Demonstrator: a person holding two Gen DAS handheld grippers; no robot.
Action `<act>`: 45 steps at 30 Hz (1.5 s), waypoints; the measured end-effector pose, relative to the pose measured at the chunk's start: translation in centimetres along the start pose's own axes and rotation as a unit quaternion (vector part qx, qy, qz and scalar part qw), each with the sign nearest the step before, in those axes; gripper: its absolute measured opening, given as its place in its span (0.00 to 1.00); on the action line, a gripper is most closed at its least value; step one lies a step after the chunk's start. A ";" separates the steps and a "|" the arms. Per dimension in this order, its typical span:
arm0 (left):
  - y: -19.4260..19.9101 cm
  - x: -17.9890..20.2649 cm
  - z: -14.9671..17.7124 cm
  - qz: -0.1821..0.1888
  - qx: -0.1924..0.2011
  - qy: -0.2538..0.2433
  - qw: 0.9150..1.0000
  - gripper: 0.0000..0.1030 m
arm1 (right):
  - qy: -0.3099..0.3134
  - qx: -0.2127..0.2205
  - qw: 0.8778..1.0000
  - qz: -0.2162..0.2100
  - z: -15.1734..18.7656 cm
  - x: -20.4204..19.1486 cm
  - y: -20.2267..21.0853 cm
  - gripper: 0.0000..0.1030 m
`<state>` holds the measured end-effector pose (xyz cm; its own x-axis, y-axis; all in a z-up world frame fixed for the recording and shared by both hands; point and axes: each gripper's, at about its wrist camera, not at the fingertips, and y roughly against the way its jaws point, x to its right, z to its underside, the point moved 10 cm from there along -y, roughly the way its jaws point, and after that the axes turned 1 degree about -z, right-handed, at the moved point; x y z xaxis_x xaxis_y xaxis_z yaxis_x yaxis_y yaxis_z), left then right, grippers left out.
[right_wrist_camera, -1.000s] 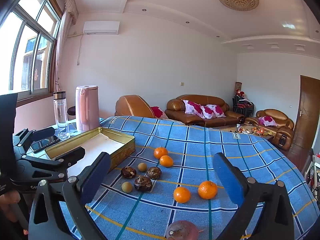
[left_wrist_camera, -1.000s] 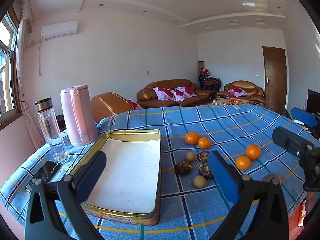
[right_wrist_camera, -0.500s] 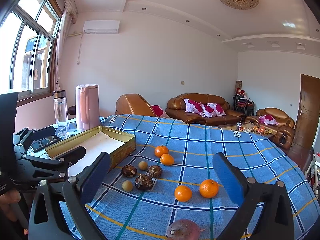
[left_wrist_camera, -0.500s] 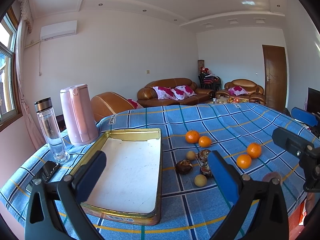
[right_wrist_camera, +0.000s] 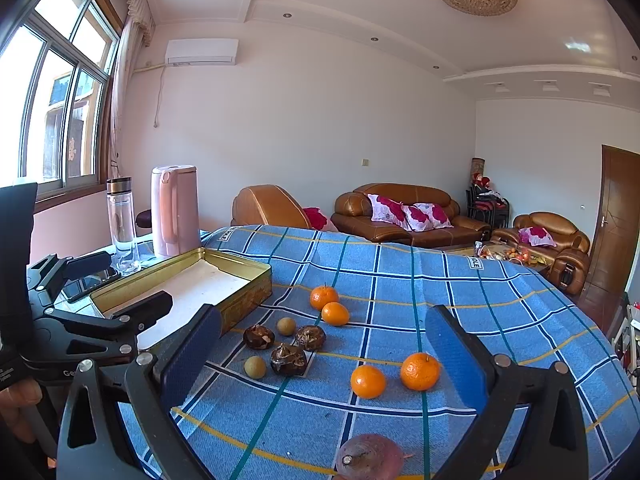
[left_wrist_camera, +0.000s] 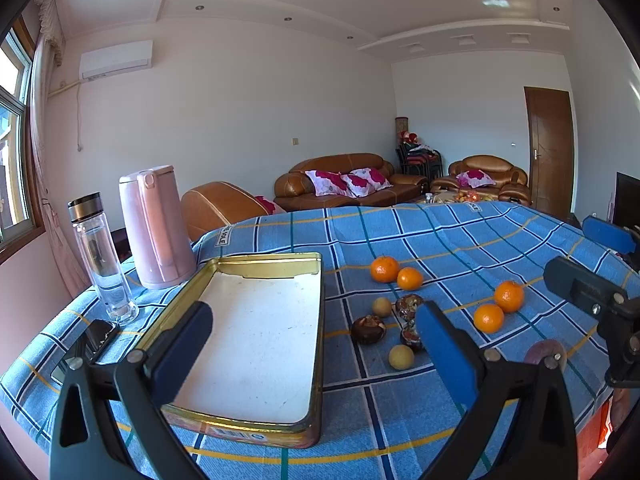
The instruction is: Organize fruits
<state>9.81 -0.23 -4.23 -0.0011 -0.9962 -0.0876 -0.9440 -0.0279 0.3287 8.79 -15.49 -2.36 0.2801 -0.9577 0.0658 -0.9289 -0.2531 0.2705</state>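
Both tools are spread and empty. The two round orange mandarins [right_wrist_camera: 394, 374] lie just ahead of the right tool [right_wrist_camera: 324, 364]; the left tool [left_wrist_camera: 316, 354] faces the empty rectangular golden tin tray [left_wrist_camera: 256, 260].

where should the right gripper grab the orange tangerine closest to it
Grip the nearest orange tangerine across its round middle, coming from above with the open right gripper. Keep the fingers off its twin tangerine, which sits close on its right; the blue checked cloth around the other sides is bare.
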 end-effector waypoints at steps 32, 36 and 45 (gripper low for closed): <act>-3.1 4.4 3.7 0.042 -0.051 -0.029 0.997 1.00 | -0.014 -0.080 0.996 0.030 8.4 4.6 -1.3 0.99; -3.8 5.3 4.3 0.049 -0.063 -0.034 0.996 1.00 | -0.028 -0.106 0.994 0.024 10.3 5.3 -2.1 0.95; -5.3 7.3 4.3 0.084 -0.083 -0.036 0.992 1.00 | -0.049 -0.168 0.984 -0.023 13.6 4.3 -4.1 0.52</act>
<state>13.35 -7.00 -10.66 -0.1825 -0.9797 -0.0826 -0.8608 0.1186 0.4949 10.54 -20.44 -16.27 0.2799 -0.9591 -0.0418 -0.7790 -0.2524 0.5740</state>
